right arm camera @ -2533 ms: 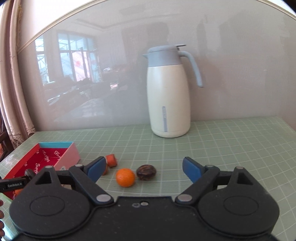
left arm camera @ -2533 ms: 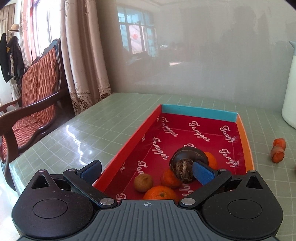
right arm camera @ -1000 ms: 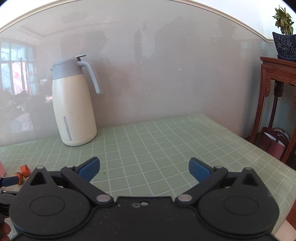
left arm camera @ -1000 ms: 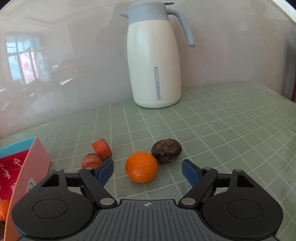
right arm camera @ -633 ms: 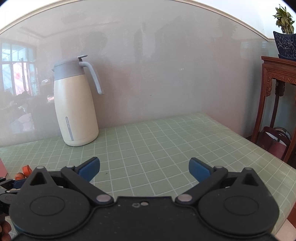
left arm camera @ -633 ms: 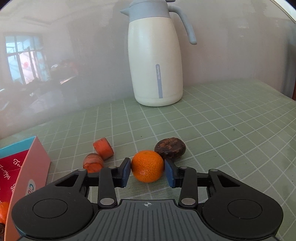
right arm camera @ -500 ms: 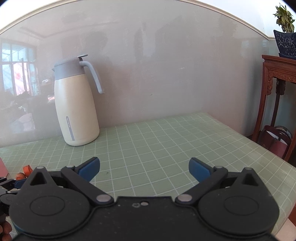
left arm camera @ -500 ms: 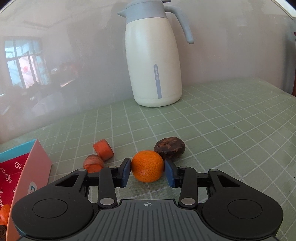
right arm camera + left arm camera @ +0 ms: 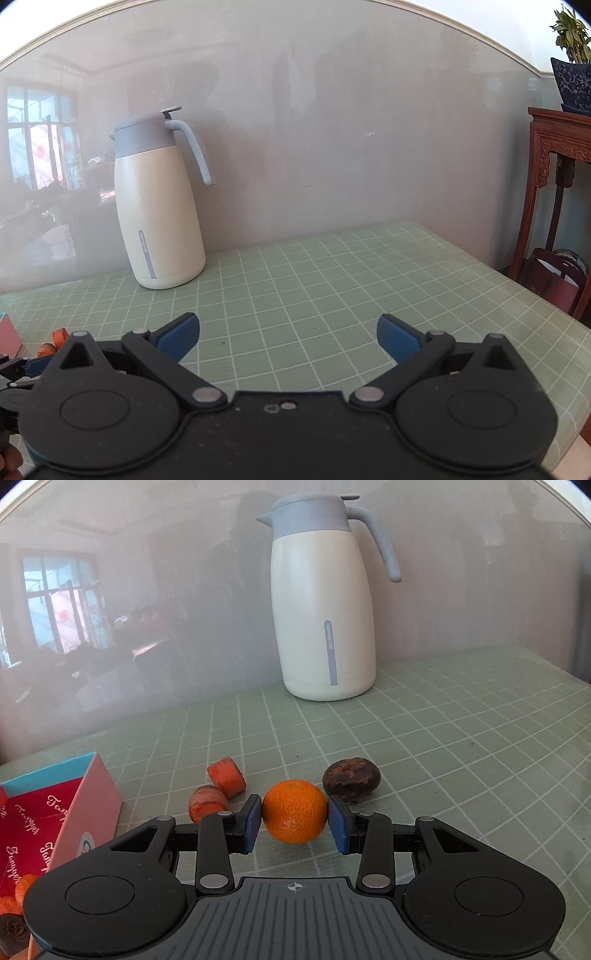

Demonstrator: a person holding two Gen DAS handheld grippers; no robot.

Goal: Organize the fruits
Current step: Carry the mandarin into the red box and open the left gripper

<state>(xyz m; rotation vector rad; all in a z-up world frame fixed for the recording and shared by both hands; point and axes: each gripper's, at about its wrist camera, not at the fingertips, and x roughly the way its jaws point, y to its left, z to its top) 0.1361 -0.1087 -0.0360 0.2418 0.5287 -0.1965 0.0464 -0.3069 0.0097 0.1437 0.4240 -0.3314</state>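
Observation:
In the left wrist view my left gripper [image 9: 294, 821] is shut on an orange tangerine [image 9: 294, 810], both blue pads pressed against its sides just above the green checked table. A dark brown round fruit [image 9: 351, 778] lies right behind it. Two carrot pieces [image 9: 218, 786] lie to its left. The red box [image 9: 79, 812] with pink and blue walls sits at the far left, with fruit showing in its near corner. My right gripper [image 9: 288, 338] stands open over bare table, nothing between its fingers. The carrot pieces [image 9: 55, 341] show at that view's left edge.
A tall cream thermos jug [image 9: 321, 602] with a grey lid and handle stands at the back by the glossy wall. To the right of the table, a carved wooden stand [image 9: 554, 192] holds a potted plant, with a bag beneath it.
My left gripper has closed from wide open onto the tangerine and has lifted slightly with it. The right gripper has stayed open and still.

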